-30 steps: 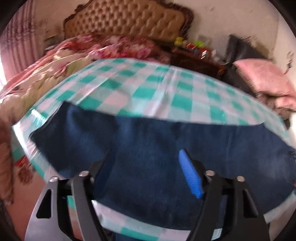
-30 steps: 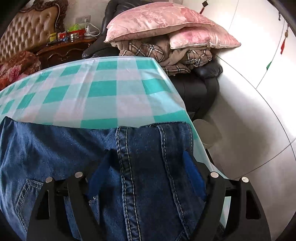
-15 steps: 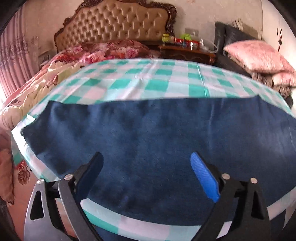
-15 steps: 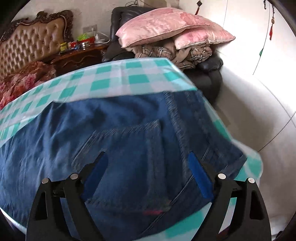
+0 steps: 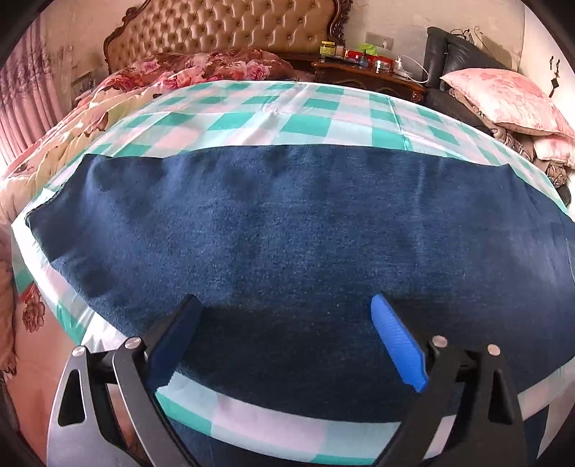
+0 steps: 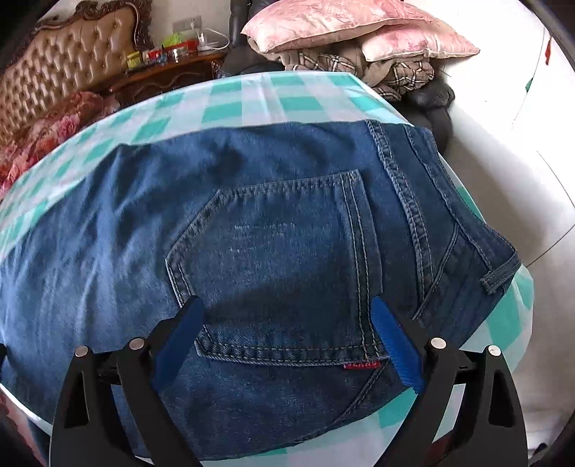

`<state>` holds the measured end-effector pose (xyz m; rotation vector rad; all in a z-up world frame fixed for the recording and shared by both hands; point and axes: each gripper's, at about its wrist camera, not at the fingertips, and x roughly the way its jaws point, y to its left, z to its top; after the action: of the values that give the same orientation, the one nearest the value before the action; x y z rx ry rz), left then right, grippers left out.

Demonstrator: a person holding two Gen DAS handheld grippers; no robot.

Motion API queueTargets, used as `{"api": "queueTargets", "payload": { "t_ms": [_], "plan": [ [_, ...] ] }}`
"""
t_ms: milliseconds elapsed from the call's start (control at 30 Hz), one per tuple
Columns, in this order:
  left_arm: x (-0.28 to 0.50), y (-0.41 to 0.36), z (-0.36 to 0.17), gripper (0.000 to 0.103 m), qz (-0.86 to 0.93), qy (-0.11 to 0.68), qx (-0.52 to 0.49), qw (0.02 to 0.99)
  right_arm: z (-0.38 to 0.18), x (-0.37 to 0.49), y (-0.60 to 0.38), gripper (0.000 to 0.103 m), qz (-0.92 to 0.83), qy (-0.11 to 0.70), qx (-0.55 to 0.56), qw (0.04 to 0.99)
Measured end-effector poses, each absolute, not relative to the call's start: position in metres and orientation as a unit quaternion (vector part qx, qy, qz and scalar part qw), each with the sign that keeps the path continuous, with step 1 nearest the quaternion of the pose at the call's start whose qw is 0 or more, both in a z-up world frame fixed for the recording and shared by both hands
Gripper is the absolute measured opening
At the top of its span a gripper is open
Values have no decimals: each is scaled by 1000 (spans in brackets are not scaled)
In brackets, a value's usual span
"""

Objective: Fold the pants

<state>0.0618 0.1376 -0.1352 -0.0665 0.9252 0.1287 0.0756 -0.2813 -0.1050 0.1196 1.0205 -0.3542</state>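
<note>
Table with the green-checked cloth [image 5: 312, 118] serves as the landmark. Bed with tufted headboard [image 5: 230, 32] beyond its far edge; armchair stacked with pink pillows [image 6: 345, 28] off its far right corner.

Pants [image 5: 298, 230], dark blue denim, lie flat lengthwise across the near half of the table. They look doubled, one leg over the other, in a long band running left to right. Leg end reaches the table's left edge. Waistband and back pocket [image 6: 284, 258] sit at the table's right end, pocket face up, belt loop near the right edge.

Change: a second ago the denim covered less of the cloth and the waist end was bunched close under the right fingers. Now the band is spread out and smooth, pocket fully showing.

Left gripper [image 5: 287, 334]: jaws have just been opening, now wide, nothing between them, hovering over the near edge of the leg section.

Right gripper [image 6: 287, 334]: jaws also just opened, now wide, empty, above the lower edge of the pocket.

Reading: cloth released and settled. The lengthwise fold looks done; judged next, a crosswise fold bringing the leg end toward the waist.
</note>
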Motion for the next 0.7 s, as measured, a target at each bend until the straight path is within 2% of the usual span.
{"api": "queueTargets", "payload": {
  "t_ms": [67,233,400,567,700],
  "plan": [
    [61,134,-134,101,68,448,-17,891,-107,74,-279,92,-169,485,53,856],
    [57,124,-129,101,88,440,4,894,-109,68,-279,92,-169,476,57,861],
    [49,105,-121,101,76,407,67,908,-110,66,-274,92,-174,469,50,865],
    [46,100,-110,100,33,385,32,922,-110,65,-275,92,-172,466,49,867],
    [55,85,-114,81,20,398,53,916,-109,66,-275,92,-167,471,45,865]
  ]
}}
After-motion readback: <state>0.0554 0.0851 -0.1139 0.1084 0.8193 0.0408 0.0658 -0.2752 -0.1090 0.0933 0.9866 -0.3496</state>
